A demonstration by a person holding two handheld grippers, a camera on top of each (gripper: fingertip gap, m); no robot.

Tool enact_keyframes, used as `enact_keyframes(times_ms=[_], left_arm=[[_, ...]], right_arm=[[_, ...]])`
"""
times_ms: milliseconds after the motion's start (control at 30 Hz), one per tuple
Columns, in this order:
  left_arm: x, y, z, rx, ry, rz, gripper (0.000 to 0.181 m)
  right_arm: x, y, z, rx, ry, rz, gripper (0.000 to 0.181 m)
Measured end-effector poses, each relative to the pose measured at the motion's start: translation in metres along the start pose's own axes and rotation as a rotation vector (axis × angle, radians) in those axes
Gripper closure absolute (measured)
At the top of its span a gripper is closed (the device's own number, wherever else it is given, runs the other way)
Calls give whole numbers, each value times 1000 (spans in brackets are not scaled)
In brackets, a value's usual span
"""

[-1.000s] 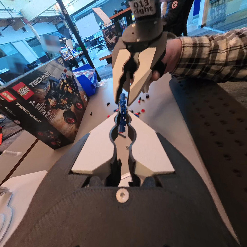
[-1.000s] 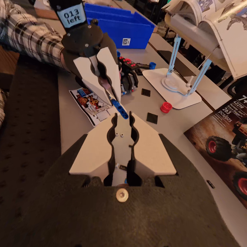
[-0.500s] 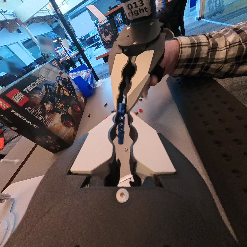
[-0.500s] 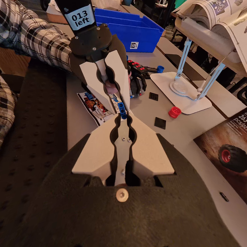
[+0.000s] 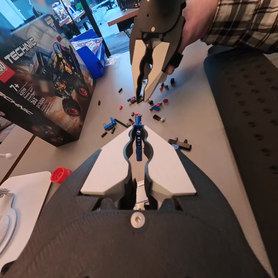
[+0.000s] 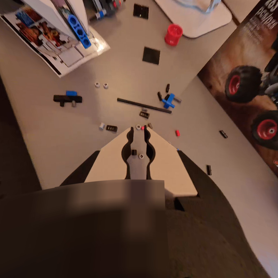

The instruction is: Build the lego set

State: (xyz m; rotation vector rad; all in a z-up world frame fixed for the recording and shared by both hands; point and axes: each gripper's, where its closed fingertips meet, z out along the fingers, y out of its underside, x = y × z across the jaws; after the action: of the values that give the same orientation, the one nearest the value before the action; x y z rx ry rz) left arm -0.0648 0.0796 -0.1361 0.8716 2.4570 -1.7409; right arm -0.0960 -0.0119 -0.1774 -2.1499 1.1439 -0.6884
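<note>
My left gripper (image 5: 138, 127) is shut on a blue beam with holes (image 5: 138, 141), which it holds upright above the table. The beam also shows in the right wrist view (image 6: 79, 30), between the left gripper's white fingers (image 6: 60, 19) at top left. My right gripper (image 6: 138, 127) is open and empty, pointing down just above small loose pieces: a grey bush (image 6: 138, 126) and a red pin (image 6: 142, 127) lie at its tips. In the left wrist view the right gripper (image 5: 141, 99) hangs tips-down among the scattered pieces, held by a hand in a plaid sleeve.
The Lego box (image 5: 45, 84) stands at the left. A red wheel hub (image 6: 173, 34) lies by a white stand base (image 6: 195, 19). A black axle (image 6: 142, 105), a blue connector (image 6: 169, 100), black tiles (image 6: 151, 55) and a picture sheet (image 6: 49, 45) lie on the table. A dark mat (image 5: 248, 120) lines the right. The left gripper's tips are roughly 11 cm from the right gripper's. It is some 4 cm from my right tips to the grey bush (image 6: 138, 126).
My right gripper has moved away from the blue beam and down to the loose pieces on the table. My left gripper has kept hold of the beam.
</note>
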Motion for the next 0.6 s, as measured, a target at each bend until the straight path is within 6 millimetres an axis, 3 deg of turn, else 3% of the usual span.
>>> enact_keyframes(times_ms=[133,267,600], left_arm=[[2,5,3,-15,8,-4,176],[1,8,5,-27,10,-6,176],[4,11,9,-39,21,1,176]], right_arm=[[0,21,1,-90,-27,-12,171],[-3,30,2,-109,-50,-4,172],[-18,29,12,-107,-132,13,169]])
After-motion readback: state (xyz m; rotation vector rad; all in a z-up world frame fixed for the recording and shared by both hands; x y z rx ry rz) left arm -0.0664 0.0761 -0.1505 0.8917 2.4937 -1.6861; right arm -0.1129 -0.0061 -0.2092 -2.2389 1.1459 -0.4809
